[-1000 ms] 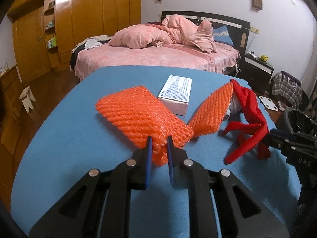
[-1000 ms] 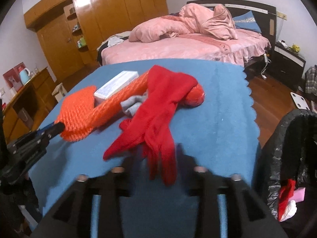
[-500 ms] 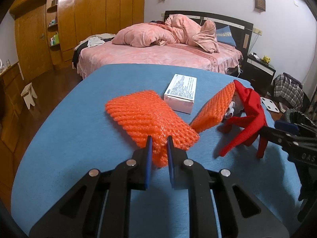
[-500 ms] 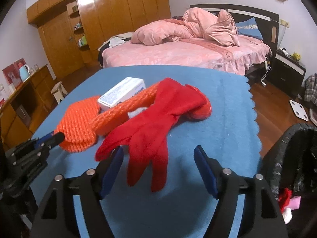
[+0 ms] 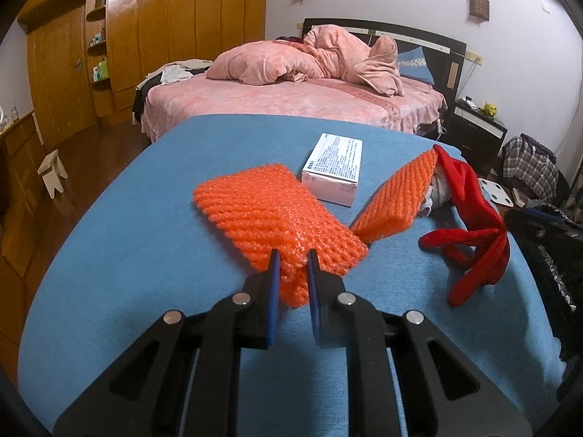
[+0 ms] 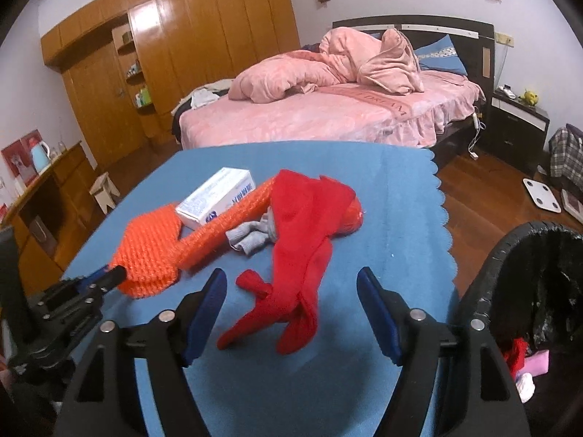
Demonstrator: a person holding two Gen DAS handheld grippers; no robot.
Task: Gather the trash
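Note:
My left gripper (image 5: 293,260) is shut on the near corner of an orange foam net (image 5: 273,215), which also shows in the right wrist view (image 6: 151,251). A second orange foam net (image 5: 400,196) lies to its right beside a white box (image 5: 335,169). Red gloves (image 6: 309,236) and a grey sock (image 6: 247,238) lie on the blue table (image 6: 393,189). My right gripper (image 6: 291,291) is open, its fingers either side of the red gloves' near fingertips. The left gripper (image 6: 105,276) shows at the left of the right wrist view.
A black-lined trash bin (image 6: 528,291) with some trash inside stands at the table's right edge. A pink bed (image 5: 291,98) lies beyond the table. A wooden wardrobe (image 5: 145,36) and a small stool (image 5: 53,174) stand at the left.
My right gripper has opened wide and pulled back a little from the red gloves. My left gripper stays shut on the orange net, which has shifted slightly.

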